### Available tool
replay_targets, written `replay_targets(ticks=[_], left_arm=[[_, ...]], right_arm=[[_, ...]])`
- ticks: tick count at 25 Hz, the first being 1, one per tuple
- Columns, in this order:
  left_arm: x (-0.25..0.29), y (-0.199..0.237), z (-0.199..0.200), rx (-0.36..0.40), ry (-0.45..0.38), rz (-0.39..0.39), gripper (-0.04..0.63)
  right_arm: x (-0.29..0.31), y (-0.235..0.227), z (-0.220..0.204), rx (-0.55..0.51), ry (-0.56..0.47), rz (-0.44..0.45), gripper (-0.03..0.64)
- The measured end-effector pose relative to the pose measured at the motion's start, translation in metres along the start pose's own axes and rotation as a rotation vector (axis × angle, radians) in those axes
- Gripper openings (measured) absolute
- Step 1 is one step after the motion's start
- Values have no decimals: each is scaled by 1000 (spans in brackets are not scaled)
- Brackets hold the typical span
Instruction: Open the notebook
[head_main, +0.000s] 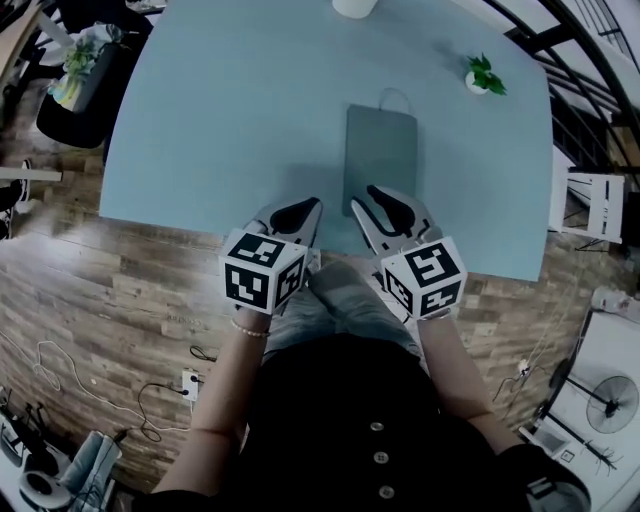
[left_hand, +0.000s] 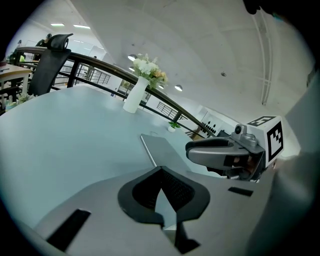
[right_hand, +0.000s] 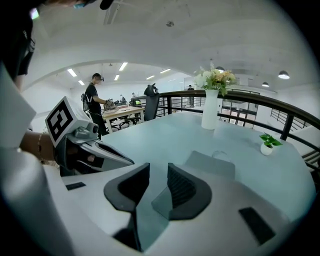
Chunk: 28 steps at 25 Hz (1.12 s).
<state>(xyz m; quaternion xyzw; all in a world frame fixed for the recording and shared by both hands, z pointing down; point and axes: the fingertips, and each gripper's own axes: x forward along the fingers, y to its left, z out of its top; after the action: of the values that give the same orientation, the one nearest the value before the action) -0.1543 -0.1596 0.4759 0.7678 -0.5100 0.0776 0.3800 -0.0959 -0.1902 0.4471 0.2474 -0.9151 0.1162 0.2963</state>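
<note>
Jaws of the right gripper (right_hand: 157, 176) stand apart with nothing pinched, hovering over the near edge of the notebook, while the left gripper (left_hand: 160, 175), at its nine o'clock, has its tips together and empty. On the pale blue table (head_main: 230, 110) the closed grey notebook (head_main: 380, 150) lies flat at twelve o'clock from the right gripper; a white vase (right_hand: 210, 107) stands beyond it, and a small potted plant (head_main: 483, 78) sits at its two o'clock. Likely trouble is that the thin cover gives little to catch, so a shallow bite could shove the notebook toward twelve o'clock, since nothing pins it down, or lift pages along with the cover.
</note>
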Motion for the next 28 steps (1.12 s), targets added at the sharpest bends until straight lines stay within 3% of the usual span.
replay_targets(ticks=[23, 28], left_arm=[[11, 15, -39, -36, 62, -45, 17], [12, 18, -43, -46, 72, -52, 17]], right_arm=[[40, 18, -56, -153, 212, -1, 114], [41, 17, -66, -261, 242, -40, 106]])
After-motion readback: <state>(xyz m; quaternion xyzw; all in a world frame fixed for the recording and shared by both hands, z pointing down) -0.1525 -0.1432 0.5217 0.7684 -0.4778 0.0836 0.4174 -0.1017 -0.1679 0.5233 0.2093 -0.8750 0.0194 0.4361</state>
